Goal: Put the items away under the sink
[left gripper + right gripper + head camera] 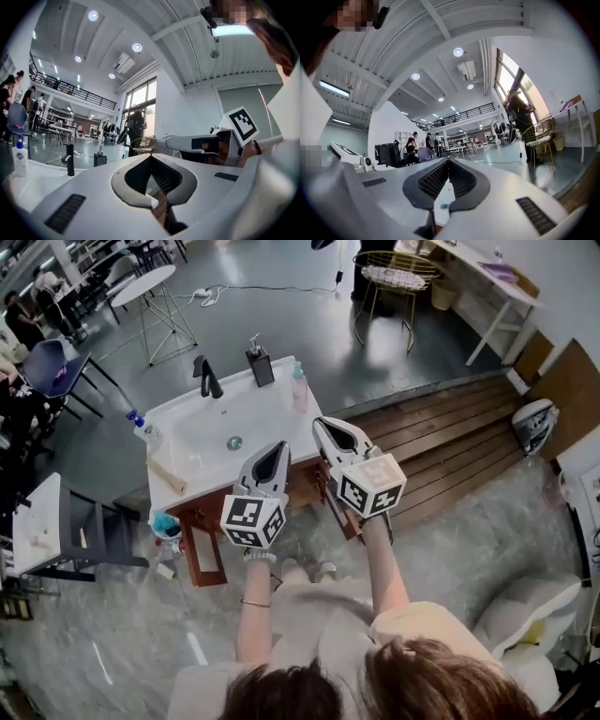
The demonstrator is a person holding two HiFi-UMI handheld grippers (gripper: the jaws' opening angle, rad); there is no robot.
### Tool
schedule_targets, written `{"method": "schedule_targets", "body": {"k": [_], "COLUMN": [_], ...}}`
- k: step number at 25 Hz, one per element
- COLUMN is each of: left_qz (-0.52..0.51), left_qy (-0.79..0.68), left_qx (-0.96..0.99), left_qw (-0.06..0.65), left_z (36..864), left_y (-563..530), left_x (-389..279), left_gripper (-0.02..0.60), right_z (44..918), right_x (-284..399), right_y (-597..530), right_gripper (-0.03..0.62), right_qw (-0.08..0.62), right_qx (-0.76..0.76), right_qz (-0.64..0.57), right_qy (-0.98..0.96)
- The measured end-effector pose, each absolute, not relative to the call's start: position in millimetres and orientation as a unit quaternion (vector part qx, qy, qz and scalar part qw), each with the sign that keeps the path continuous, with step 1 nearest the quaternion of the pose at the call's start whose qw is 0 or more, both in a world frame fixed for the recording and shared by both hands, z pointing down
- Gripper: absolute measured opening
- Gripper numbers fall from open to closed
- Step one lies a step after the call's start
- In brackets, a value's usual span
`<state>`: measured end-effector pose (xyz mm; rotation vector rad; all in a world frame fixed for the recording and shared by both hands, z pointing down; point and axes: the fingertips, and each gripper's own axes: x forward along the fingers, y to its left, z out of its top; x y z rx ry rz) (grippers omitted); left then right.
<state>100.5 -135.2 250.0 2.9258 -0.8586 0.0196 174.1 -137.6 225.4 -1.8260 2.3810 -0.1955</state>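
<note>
A white sink sits on a wooden cabinet. Round its rim stand a black faucet, a black soap dispenser, a clear bottle and a blue-capped bottle; a wooden stick lies at the front left. My left gripper and right gripper hang side by side over the sink's near right edge, both shut and empty. The left gripper view shows the left gripper closed, with the blue-capped bottle, faucet and dispenser beyond. The right gripper is closed too.
A blue item sits low at the cabinet's left. A wooden deck lies to the right, a grey chair to the left. A gold wire chair and a round table stand behind. People stand far left.
</note>
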Motion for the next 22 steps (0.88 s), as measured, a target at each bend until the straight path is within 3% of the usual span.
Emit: {"method": "schedule_targets", "body": {"k": [22], "left_qz": [0.036], "left_qy": [-0.25], "left_qx": [0.965], "left_qw": [0.074], "left_z": [287.1], "left_y": [-206.3], "left_x": [139.0], "left_gripper": [0.0], "right_z": [268.4], "right_x": [212.0], "right_y": [-204.2], "right_gripper": [0.017], "right_qw": [0.031], "right_qx": [-0.639], "right_qz": [-0.097], "right_qy": [0.763]}}
